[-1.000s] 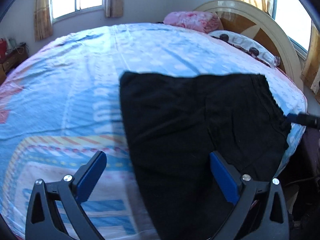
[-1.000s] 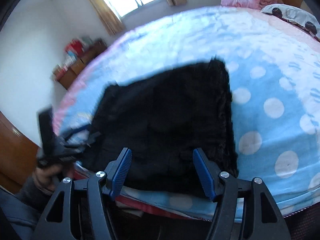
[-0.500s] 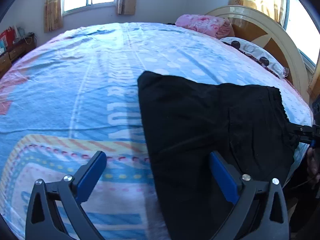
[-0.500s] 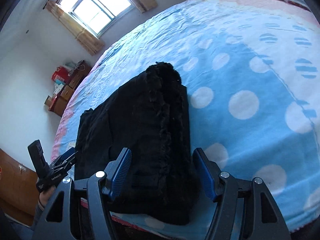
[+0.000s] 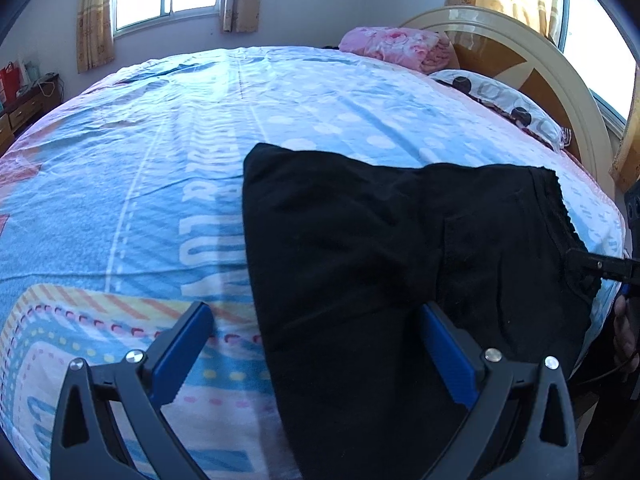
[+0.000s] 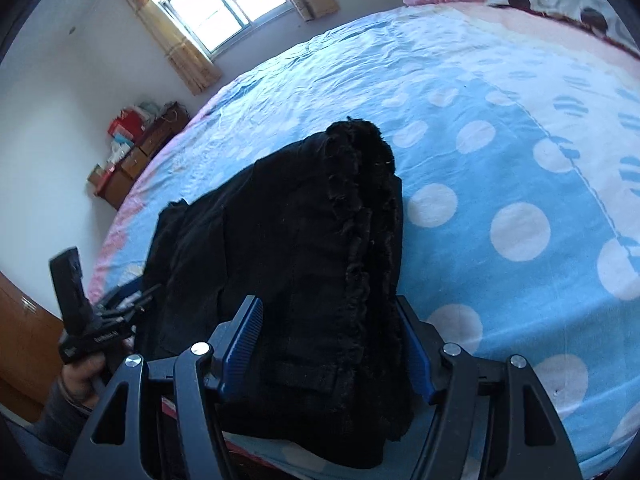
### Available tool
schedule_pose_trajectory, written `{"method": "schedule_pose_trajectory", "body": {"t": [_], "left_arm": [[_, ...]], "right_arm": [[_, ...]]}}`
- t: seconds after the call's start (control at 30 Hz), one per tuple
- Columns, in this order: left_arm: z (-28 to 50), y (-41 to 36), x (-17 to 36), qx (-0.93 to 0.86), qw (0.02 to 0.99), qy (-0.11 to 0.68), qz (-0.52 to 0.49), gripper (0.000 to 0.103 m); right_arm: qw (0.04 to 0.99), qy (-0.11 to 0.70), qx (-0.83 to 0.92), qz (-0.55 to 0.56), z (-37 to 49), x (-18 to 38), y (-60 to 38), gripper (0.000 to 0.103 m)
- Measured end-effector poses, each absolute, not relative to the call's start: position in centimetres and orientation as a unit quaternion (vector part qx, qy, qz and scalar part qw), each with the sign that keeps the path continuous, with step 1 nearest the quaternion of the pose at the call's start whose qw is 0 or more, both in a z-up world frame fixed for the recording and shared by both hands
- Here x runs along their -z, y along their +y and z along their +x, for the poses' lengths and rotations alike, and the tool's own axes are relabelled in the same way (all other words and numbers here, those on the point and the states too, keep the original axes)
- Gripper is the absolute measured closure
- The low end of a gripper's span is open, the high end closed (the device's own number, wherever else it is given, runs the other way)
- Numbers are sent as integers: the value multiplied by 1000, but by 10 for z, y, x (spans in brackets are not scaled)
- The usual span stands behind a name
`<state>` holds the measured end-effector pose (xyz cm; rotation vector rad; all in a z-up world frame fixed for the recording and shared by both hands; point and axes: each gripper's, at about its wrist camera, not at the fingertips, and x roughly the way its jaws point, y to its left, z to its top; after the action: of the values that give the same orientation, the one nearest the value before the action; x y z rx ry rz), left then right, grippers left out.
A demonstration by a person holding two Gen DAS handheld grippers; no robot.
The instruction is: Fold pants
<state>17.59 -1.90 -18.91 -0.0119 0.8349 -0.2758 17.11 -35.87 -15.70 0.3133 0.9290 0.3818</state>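
Black fabric pants (image 5: 380, 264) lie folded on the blue polka-dot bed sheet (image 5: 160, 152) near the bed's edge. My right claw (image 6: 332, 344) straddles the frayed waistband end, jaws apart — likely lining up a pinch. Left claw (image 5: 316, 348) wide apart over the other edge. Pink floral pillow (image 5: 396, 46) well clear — nothing obstructs.

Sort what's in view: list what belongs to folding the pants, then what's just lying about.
Belongs to the job:
black pants
left gripper
right gripper
bed sheet, the folding surface

Just lying about:
pink blanket
spotted pillow
cluttered wooden cabinet
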Motion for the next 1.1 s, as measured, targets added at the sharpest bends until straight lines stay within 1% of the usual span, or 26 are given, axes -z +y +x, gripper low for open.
{"method": "schedule_pose_trajectory", "body": {"t": [0.17,0.2,0.27,0.33,0.37,0.43,0.57,0.63,0.67,0.7,0.73,0.77,0.87,0.9,0.93,0.97,1.0,1.03,1.07,1.1], "left_arm": [[179,-20,187,145,898,416,0,0],[177,-18,187,151,895,419,2,0],[176,-16,188,156,894,419,2,0],[177,-18,189,158,895,418,10,0],[180,-19,188,158,894,419,13,0],[186,-21,187,164,890,426,10,0],[184,-23,187,168,888,427,20,0],[184,-23,186,168,890,424,15,2],[184,-24,186,171,890,422,13,8],[184,-27,185,174,890,421,14,16],[183,-30,183,178,890,419,16,21],[182,-33,182,179,891,417,21,24],[182,-31,183,186,891,414,22,24],[182,-29,184,191,891,412,16,25],[182,-28,184,193,891,411,12,27],[182,-27,183,191,892,410,10,32],[181,-27,182,191,893,408,8,44],[179,-27,180,195,893,405,6,51],[178,-26,177,194,894,403,3,60],[178,-24,175,194,894,404,-5,65]], "right_arm": [[858,437,-189,192,177,159,-371,40],[859,439,-189,183,175,158,-370,42],[858,448,-193,160,170,155,-364,42],[861,448,-187,154,171,157,-366,46],[858,447,-183,174,175,159,-373,49],[844,450,-187,223,184,165,-385,51],[845,460,-205,181,174,159,-367,51],[858,455,-193,141,172,157,-359,54],[857,456,-187,147,175,160,-362,57],[848,458,-186,190,182,166,-372,58],[842,458,-187,214,184,169,-376,58],[845,457,-189,205,183,166,-372,62],[862,445,-202,138,172,153,-349,63],[861,449,-194,141,175,155,-353,66],[853,456,-190,169,180,161,-362,66],[843,461,-195,199,184,168,-370,68],[836,461,-202,219,186,172,-374,69],[840,458,-202,209,183,169,-371,70],[848,453,-201,188,179,163,-365,72],[857,443,-204,167,173,154,-358,74]]}}
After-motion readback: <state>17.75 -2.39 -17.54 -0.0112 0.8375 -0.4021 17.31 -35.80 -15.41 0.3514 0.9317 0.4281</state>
